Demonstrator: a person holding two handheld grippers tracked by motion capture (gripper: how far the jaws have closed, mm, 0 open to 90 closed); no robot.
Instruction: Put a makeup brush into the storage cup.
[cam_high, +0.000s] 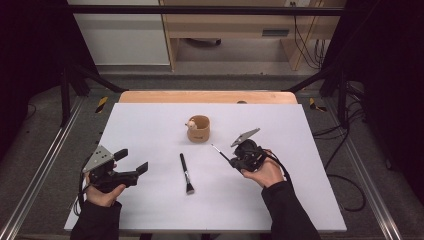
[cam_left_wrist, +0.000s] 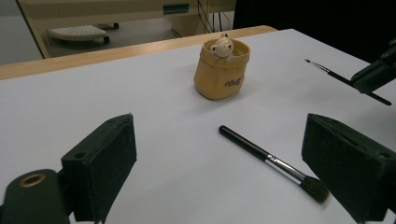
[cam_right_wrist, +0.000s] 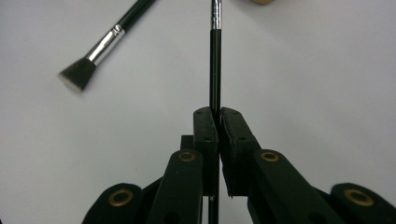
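Holding the thin brush (cam_right_wrist: 215, 70) by its handle, your right gripper (cam_high: 235, 159) has its jaws clamped tight on it, lifted off the white table (cam_high: 150, 200). Your left gripper (cam_high: 135, 162) waits wide open, empty. Next, likely, tip the brush upright into the tan cup (cam_high: 199, 129); the flat brush (cam_high: 186, 174) lies between.

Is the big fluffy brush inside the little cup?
No, the big brush lies flat on the white table, in front of the cup and apart from it.
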